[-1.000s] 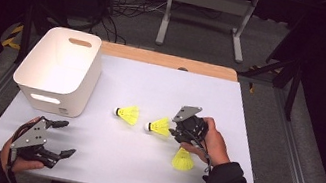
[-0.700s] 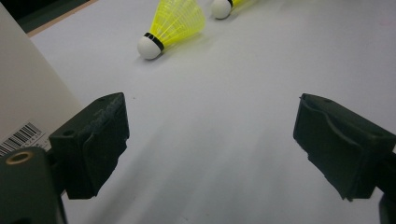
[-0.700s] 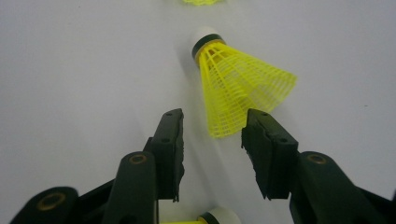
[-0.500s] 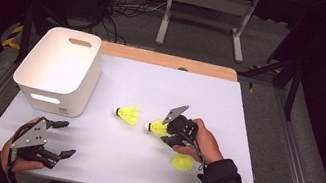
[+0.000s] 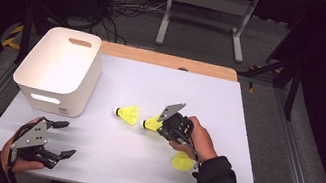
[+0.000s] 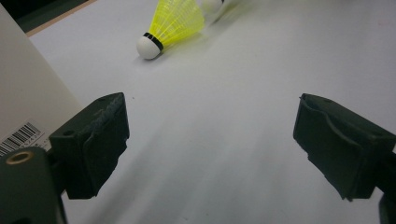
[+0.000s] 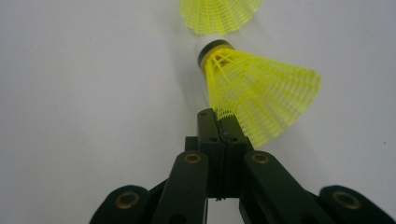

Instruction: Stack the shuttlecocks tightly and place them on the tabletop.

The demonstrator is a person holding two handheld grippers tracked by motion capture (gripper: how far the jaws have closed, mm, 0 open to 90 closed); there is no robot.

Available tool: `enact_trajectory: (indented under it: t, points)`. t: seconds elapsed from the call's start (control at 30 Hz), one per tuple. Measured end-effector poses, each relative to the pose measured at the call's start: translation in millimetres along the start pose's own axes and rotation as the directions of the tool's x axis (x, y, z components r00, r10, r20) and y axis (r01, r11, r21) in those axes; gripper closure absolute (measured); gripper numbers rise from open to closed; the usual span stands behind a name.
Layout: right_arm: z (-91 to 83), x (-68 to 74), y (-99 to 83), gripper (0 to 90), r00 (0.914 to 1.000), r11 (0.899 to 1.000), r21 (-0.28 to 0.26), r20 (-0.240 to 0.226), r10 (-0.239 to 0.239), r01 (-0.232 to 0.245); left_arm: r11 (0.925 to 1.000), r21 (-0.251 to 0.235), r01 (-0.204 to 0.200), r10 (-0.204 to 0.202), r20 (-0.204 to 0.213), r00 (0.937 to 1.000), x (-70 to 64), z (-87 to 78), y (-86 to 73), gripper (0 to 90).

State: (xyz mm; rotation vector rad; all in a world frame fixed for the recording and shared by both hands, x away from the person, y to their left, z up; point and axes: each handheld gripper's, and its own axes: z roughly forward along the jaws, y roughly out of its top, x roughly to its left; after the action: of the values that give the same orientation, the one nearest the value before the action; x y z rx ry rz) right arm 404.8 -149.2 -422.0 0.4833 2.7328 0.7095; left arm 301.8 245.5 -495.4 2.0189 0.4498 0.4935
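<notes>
- Yellow mesh skirt of the middle shuttlecock (image 7: 261, 100) is pinched at its rim between the tips of the right gripper (image 7: 218, 120) — in the right gripper view the two black jaws stand pressed together with a corner of the netting caught between them.
- From that grip the shuttlecock extends forward and away from the claw, its white cork with the dark band pointing ahead, the flared skirt spreading to the right of the jaws.
- Seen from the high view, the same shuttlecock (image 5: 151, 123) lies low at the white table (image 5: 254, 138), just left of the right gripper (image 5: 165, 125), cork end towards the left; whether it touches the surface I cannot tell.
- Another shuttlecock (image 5: 127, 113) lies on its side just beyond, near the held one but apart from it, cork pointing left towards the white plastic bin (image 5: 60, 71).
- One more shuttlecock (image 5: 183, 162) rests on the table beside the person's right wrist, on the near side of the hand.
- Left gripper (image 5: 61, 138) sits at the near left corner of the table, well apart from all three shuttlecocks — its jaws are spread wide with only bare tabletop between them in the left gripper view.
- Ahead of those jaws the far shuttlecock (image 6: 170, 27) lies on its side, the bin wall (image 6: 28, 107) close at the left.
</notes>
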Motion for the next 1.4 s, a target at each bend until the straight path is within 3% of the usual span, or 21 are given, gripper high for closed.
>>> enact_trajectory:
  t: [0.3, 0.67, 1.17, 1.4]
  points:
    - [4.7, -2.0, 14.6, 90.0, 0.9991, 0.999, -0.045, 0.036, 0.024, -0.022, 1.0000, -0.006, 0.002, -0.002, 0.003, 1.0000, 0.0, -0.9, 0.0, 11.2]
    - [24.9, -2.3, 31.8, 90.0, 0.9992, 1.000, -0.019, 0.039, 0.013, -0.012, 1.0000, -0.007, 0.002, -0.002, 0.007, 1.0000, -0.2, -1.5, 0.3, 11.2]
    - [46.3, 1.9, 46.4, 88.9, 0.9998, 1.000, -0.015, 0.018, 0.011, -0.010, 1.0000, -0.005, -0.003, 0.004, 0.018, 0.9998, -0.5, -0.8, 0.5, 11.2]
    - [55.5, 9.1, 53.2, 87.8, 0.9999, 1.000, -0.004, -0.004, -0.017, 0.017, 1.0000, -0.008, -0.002, 0.002, 0.019, 0.9998, -0.4, -1.0, 0.4, 11.2]
